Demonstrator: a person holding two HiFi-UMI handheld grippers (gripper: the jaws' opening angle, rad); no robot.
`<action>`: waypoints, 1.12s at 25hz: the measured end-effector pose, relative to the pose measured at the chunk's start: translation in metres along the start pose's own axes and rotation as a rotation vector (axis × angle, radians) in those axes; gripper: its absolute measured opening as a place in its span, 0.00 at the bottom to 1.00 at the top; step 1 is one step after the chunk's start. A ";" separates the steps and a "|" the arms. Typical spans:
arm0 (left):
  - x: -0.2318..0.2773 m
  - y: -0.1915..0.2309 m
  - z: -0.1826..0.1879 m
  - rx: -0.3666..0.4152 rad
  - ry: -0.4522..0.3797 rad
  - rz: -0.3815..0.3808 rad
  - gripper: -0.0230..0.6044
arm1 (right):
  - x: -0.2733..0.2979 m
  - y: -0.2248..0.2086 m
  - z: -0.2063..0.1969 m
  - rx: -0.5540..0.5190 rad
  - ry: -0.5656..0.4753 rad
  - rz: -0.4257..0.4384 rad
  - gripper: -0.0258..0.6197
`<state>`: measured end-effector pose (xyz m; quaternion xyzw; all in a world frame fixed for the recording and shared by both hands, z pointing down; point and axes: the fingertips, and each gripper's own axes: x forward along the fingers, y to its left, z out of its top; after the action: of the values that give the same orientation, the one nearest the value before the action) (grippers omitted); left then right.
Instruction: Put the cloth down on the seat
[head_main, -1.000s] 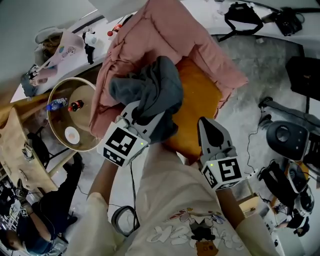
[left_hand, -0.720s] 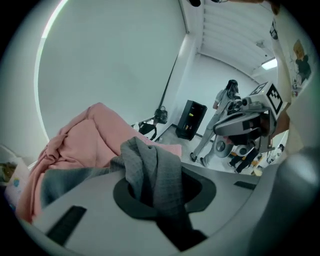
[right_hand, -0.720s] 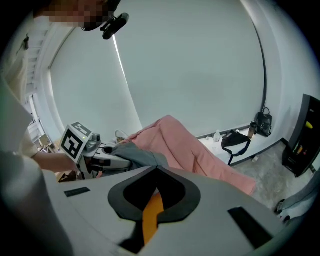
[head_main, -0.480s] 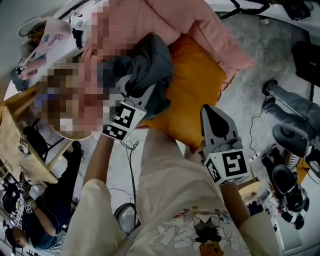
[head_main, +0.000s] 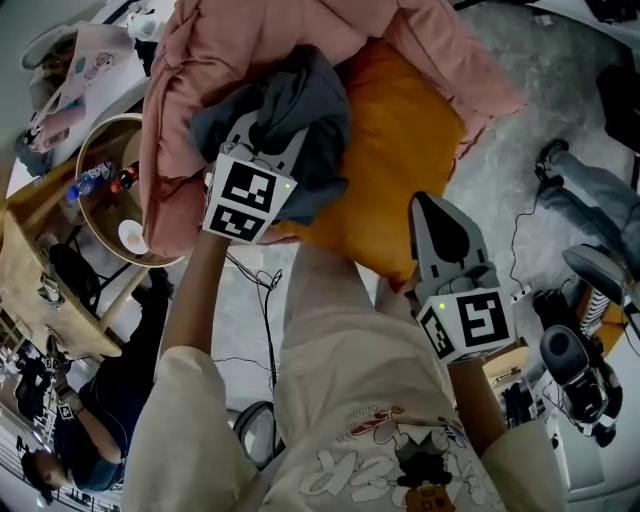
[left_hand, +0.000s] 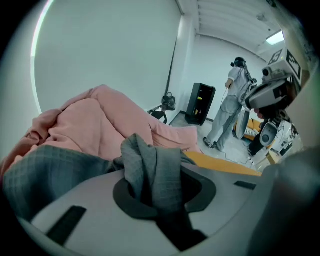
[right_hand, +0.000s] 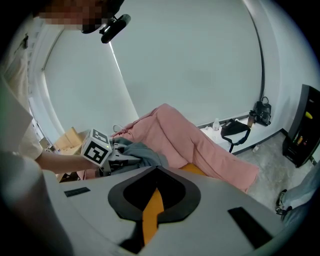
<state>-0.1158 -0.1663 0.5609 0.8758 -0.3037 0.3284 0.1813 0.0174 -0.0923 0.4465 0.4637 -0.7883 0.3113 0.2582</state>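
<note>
From the head view I see my left hand-held gripper (head_main: 266, 140) closed on a bunched grey cloth (head_main: 305, 105). The cloth hangs over the left edge of the orange seat (head_main: 405, 150), against the pink blanket (head_main: 230, 45). I cannot tell from here whether it already rests on the seat.

The left gripper view shows the grip itself: a fold of the cloth (left_hand: 150, 170) is pinched between the two jaws. A person (left_hand: 227, 107) stands far off in the room, which the head view misses.

The right gripper view shows the right hand-held gripper (right_hand: 156, 172) with its tips drawn together on nothing, a sliver of orange seat showing through the slit behind them. It also catches a black bag (right_hand: 235, 131) on the floor by the wall.

Against a second ago, the left hand-held gripper and cloth sit lower and nearer the blanket. The right hand-held gripper (head_main: 432, 205) has dropped a little beside the seat's near edge.
</note>
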 end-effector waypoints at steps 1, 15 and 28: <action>0.004 0.000 -0.006 0.012 0.016 0.010 0.17 | 0.001 0.000 -0.001 0.003 0.001 -0.001 0.07; 0.058 0.027 -0.064 -0.122 0.084 0.136 0.17 | 0.010 0.006 -0.008 0.011 0.018 0.007 0.07; 0.067 0.034 -0.067 -0.220 0.067 0.127 0.21 | -0.017 0.004 -0.004 0.003 -0.025 -0.010 0.07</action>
<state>-0.1291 -0.1852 0.6586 0.8181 -0.3866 0.3331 0.2653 0.0222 -0.0776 0.4364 0.4721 -0.7885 0.3055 0.2490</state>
